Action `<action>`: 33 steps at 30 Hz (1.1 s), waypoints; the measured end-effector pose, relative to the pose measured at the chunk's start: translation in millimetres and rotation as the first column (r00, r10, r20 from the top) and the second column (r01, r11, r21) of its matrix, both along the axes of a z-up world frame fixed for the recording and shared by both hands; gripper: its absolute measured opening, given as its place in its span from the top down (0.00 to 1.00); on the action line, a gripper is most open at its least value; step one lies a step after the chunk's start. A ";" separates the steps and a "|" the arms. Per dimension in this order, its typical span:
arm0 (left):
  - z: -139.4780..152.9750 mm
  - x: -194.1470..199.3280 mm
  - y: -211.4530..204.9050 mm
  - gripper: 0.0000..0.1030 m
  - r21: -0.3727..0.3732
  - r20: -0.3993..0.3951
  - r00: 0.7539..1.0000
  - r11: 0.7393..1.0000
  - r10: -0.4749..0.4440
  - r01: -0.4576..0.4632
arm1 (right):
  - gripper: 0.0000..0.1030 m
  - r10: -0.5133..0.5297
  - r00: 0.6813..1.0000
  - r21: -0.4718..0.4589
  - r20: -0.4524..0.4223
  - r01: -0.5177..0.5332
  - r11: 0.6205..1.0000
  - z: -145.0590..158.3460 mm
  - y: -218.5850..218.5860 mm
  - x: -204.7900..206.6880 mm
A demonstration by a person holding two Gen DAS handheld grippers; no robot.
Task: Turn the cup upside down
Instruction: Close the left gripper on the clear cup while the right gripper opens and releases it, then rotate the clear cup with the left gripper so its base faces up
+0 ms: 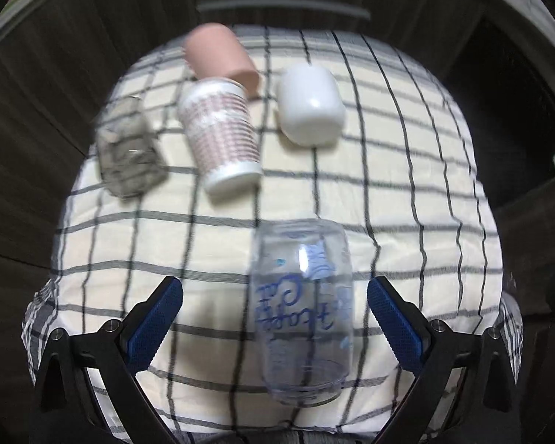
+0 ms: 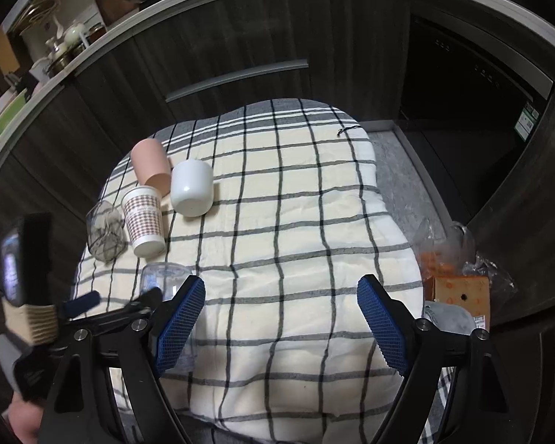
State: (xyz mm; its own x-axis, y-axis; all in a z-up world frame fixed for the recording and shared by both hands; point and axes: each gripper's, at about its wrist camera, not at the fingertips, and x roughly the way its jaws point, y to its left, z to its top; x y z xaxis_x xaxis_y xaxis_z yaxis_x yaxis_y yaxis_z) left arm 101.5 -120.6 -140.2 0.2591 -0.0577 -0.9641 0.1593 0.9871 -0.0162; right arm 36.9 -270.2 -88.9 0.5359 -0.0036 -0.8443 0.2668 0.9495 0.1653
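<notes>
Standing mouth-down on the checked cloth (image 1: 407,192), the clear glass cup (image 1: 301,307) with blue script sat between the spread fingers of the left gripper (image 1: 275,318), nearer the right pad and touching neither. That gripper was wide open and held nothing. Left-wrist view was motion-blurred.

Beyond the cup, four others were grouped at the far left of the cloth, all inverted: a smoky grey glass (image 1: 127,151), a paper cup (image 1: 222,133) with a pink pattern, a plain pink cup (image 1: 222,55) behind it, and a white cup (image 1: 310,105) to the right.

The right gripper (image 2: 281,318) hung over bare cloth, well apart from the cups, jaws wide and empty. In its view the clear glass cup (image 2: 159,277) showed partly behind the left gripper (image 2: 144,303). An orange carton (image 2: 458,296) and crumpled plastic lay off the cloth's right edge.
</notes>
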 end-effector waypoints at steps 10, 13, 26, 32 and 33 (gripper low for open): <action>-39.8 23.3 -33.1 0.07 0.041 -0.236 0.971 0.998 -0.028 0.039 | 0.18 -0.040 0.999 0.073 -0.001 0.040 0.997 -12.9 -25.8 7.2; -50.8 30.2 -40.9 0.07 0.058 -0.279 0.959 0.997 -0.042 0.060 | 0.18 -0.039 0.999 0.094 -0.009 0.040 0.995 -19.6 -27.6 11.4; -75.8 52.8 -43.6 0.30 0.069 -0.361 0.931 0.994 -0.050 0.080 | 0.18 -0.026 0.999 0.161 -0.021 0.029 0.987 -34.1 -24.2 30.8; -51.3 40.2 -19.9 0.30 0.041 -0.314 0.947 0.996 -0.064 0.081 | 0.18 -0.023 1.000 0.160 -0.019 0.025 0.987 -31.1 -20.5 29.8; -42.8 37.7 -18.4 0.30 0.046 -0.278 0.958 0.995 -0.075 0.091 | 0.18 -0.021 1.000 0.158 -0.018 0.024 0.987 -30.1 -20.3 28.9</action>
State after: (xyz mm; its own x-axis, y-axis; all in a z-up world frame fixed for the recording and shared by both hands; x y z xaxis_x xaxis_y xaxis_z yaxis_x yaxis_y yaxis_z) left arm 139.2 -139.0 -183.0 -0.0207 -0.0103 -0.9997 0.2378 0.9712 -0.0150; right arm 65.8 -290.4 -119.0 0.5234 0.1187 -0.8438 0.2918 0.9054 0.3083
